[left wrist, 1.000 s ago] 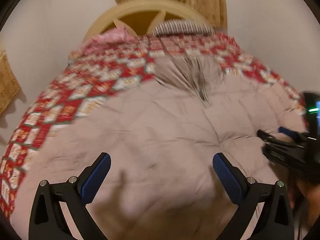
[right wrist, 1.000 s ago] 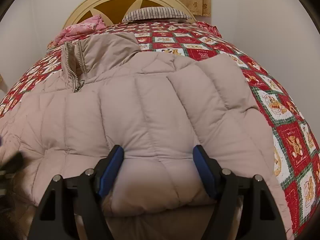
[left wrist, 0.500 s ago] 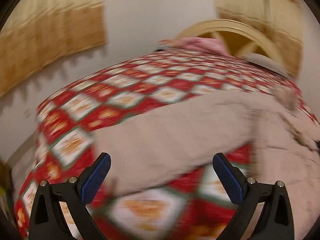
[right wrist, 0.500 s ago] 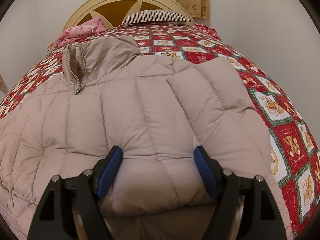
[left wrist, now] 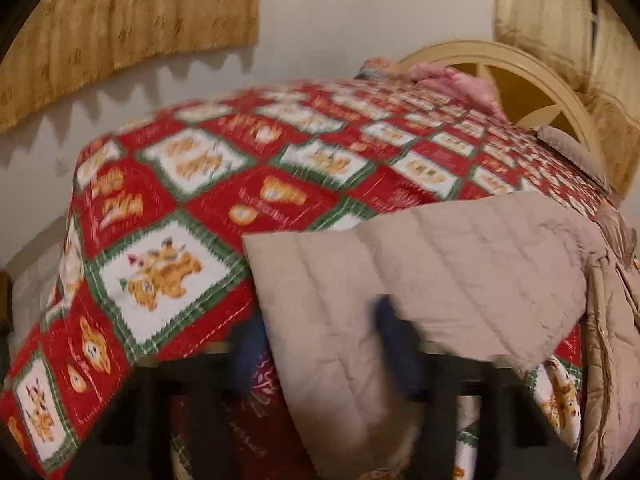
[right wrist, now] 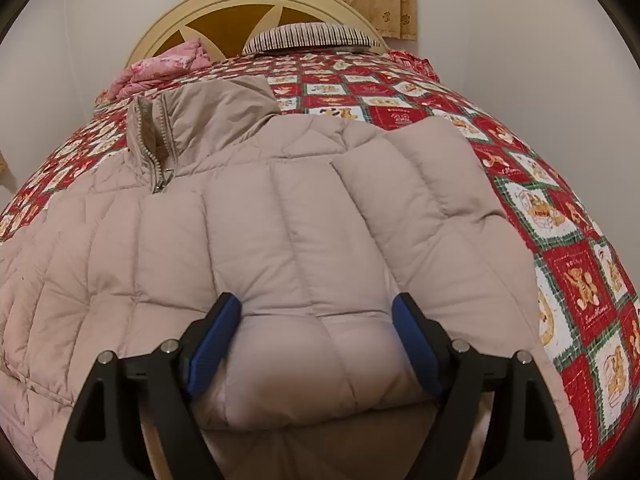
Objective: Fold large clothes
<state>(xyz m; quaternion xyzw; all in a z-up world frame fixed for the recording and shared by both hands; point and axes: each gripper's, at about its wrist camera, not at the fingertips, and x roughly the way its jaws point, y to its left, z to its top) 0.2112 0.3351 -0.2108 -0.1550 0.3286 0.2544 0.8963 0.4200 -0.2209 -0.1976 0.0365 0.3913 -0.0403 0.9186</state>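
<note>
A large beige quilted puffer jacket (right wrist: 288, 232) lies spread on a bed, collar and zipper (right wrist: 154, 148) toward the headboard. My right gripper (right wrist: 316, 336) is open, its blue pads on either side of a puffed fold at the jacket's near hem. In the left wrist view one sleeve (left wrist: 420, 272) stretches out over the quilt. My left gripper (left wrist: 320, 344) is blurred; its pads stand closer together with the sleeve end between them. Whether they press it is unclear.
The bed has a red, white and green bear-pattern quilt (right wrist: 568, 248). A cream round headboard (right wrist: 256, 4), a striped pillow (right wrist: 312, 38) and a pink bundle (right wrist: 160, 68) are at the far end. Gold curtains (left wrist: 120, 20) hang on the walls.
My left gripper swung left from over the jacket body to the outstretched sleeve, and its jaws have narrowed around the sleeve end. My right gripper has hardly moved.
</note>
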